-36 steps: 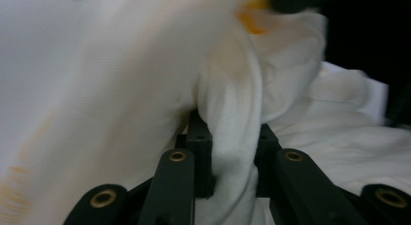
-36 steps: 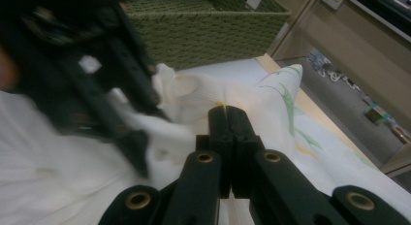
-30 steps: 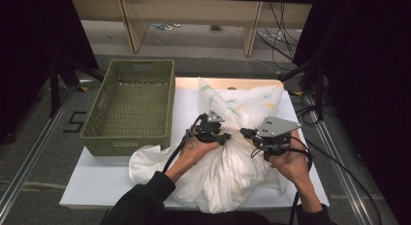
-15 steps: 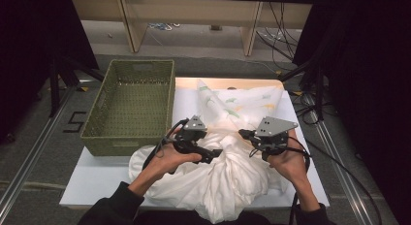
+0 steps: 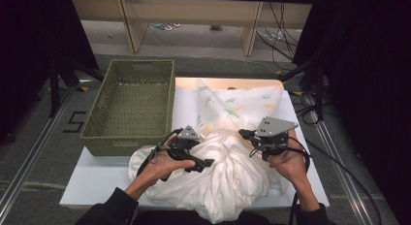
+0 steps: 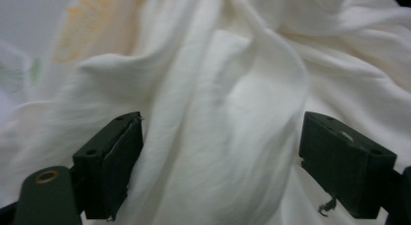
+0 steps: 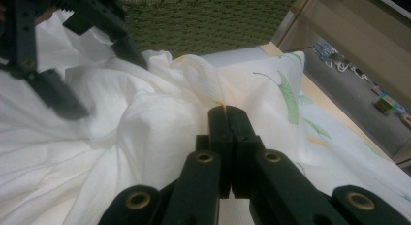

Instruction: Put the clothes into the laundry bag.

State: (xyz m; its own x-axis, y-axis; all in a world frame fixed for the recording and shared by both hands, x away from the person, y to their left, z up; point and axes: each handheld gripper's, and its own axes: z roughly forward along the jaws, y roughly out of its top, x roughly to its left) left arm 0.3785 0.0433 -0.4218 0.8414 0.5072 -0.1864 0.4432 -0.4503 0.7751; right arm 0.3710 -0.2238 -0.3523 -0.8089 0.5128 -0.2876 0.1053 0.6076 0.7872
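My right gripper (image 7: 227, 111) is clamped tight on a pinch of the white cloth (image 5: 228, 171), right where a ridge of it peaks beside the green leaf print. My left gripper (image 6: 220, 152) has just been opening its jaws; they stand wide now with a fat fold of cloth between them, the pads not pressing on it. In the high view the left gripper (image 5: 191, 154) sits low on the heap, the right gripper (image 5: 257, 137) across from it. The cloth lies bunched on the white tabletop (image 5: 92, 186), its near edge spilling over the front, one corner touching the green woven basket (image 5: 131, 104).

I judge the risks like this. That fold between my left jaws is thick and layered; if I close here I may catch several layers at once, and the cloth will stay knotted rather than spread. The right pinch looks small, so a hard pull from the left could tug it free. And with so much fabric hanging off the front, any slack could let the heap slide off the tabletop.
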